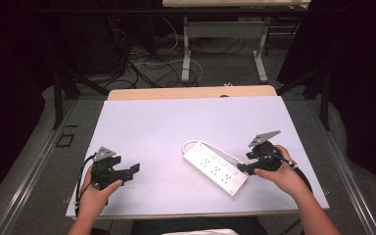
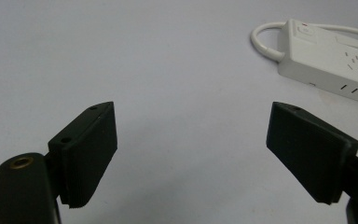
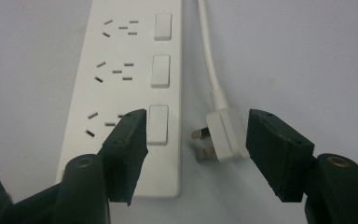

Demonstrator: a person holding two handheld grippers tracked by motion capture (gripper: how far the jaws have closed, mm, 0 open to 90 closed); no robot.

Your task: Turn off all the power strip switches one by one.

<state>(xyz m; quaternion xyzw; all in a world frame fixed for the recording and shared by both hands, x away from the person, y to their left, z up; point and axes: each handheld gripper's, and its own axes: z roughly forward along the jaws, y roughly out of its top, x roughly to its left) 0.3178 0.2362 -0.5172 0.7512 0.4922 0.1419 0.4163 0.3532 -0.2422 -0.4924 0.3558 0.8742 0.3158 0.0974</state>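
Note:
A white power strip (image 1: 215, 169) with several sockets and rocker switches lies diagonally on the pale table (image 1: 176, 122); the left gripper view has its far end (image 2: 335, 60) at the upper right. Its white cable (image 3: 209, 56) loops back to a white plug (image 3: 223, 135) that lies loose beside the strip, metal pins toward it. My right gripper (image 3: 198, 123) is open at the strip's near end (image 1: 242, 168), one jaw over the nearest socket, the other just right of the plug. My left gripper (image 1: 132, 170) stands open over bare table (image 2: 191, 149), nothing between its jaws.
The table's front edge runs just below both hands. Beyond the far edge are a wooden strip (image 1: 191, 92), grey table legs (image 1: 186, 54) and tangled cables (image 1: 147, 68) on the floor. A black frame post (image 1: 58, 83) stands at the left.

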